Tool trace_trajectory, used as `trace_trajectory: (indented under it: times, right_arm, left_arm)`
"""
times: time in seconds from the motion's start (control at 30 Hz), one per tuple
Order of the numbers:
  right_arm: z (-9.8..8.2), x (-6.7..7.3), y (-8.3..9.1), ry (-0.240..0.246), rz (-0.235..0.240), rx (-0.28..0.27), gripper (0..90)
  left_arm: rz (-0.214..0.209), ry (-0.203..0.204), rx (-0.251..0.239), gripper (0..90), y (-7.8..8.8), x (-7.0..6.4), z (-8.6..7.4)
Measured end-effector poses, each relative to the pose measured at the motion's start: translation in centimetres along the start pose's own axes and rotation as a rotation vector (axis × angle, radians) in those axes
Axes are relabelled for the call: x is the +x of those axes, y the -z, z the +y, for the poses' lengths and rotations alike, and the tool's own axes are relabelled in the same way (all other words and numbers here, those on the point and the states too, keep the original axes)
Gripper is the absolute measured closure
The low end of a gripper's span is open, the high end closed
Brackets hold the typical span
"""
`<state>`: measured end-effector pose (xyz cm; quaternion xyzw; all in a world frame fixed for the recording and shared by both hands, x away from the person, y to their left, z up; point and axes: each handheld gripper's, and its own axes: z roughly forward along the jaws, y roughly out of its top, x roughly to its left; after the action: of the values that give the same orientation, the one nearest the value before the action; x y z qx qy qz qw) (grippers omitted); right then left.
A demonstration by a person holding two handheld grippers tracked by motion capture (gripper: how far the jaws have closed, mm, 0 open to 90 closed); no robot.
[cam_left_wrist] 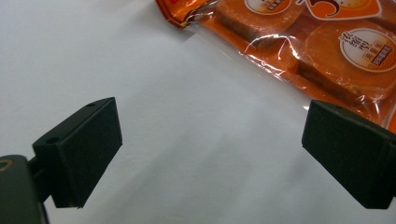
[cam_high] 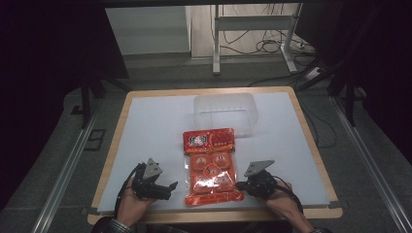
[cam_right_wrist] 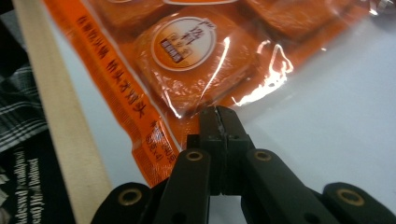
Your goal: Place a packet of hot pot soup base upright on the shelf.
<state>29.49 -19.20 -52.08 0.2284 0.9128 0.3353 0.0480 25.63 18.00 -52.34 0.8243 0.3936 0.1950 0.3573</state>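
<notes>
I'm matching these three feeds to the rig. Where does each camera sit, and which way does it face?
High view: above the person's side, facing forward and down on the table, clear tub and orange snack pack; both hands show.
Left gripper view: on the left gripper, facing the tabletop; jaws wide apart.
Right gripper view: on the right gripper, facing the pack's near edge; jaws closed on its clear film.
All three share the pack.

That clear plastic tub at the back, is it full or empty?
Empty: the clear plastic tub shows only the white table through its walls.
</notes>
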Motion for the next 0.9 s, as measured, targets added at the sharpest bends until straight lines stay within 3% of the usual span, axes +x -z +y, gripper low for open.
trace_trajectory:
  times: [0.1, 0.2, 0.9]
  right_arm:
    - [0.1, 0.7, -0.3, 0.027, 0.045, -0.005, 89.6]
    - [0.3, 1.4, -0.5, 0.045, 0.061, -0.004, 89.6]
    - [2.0, 3.8, -2.8, 0.081, 0.174, -0.005, 89.5]
  left_arm:
    - [0.003, 0.004, -0.007, 5.0, 0.1, 0.2, 0.1]
    - [0.004, -0.001, -0.004, 5.1, 0.0, 0.2, 0.1]
    - [0.026, 0.013, -0.01, 5.4, 0.2, 0.8, 0.1]
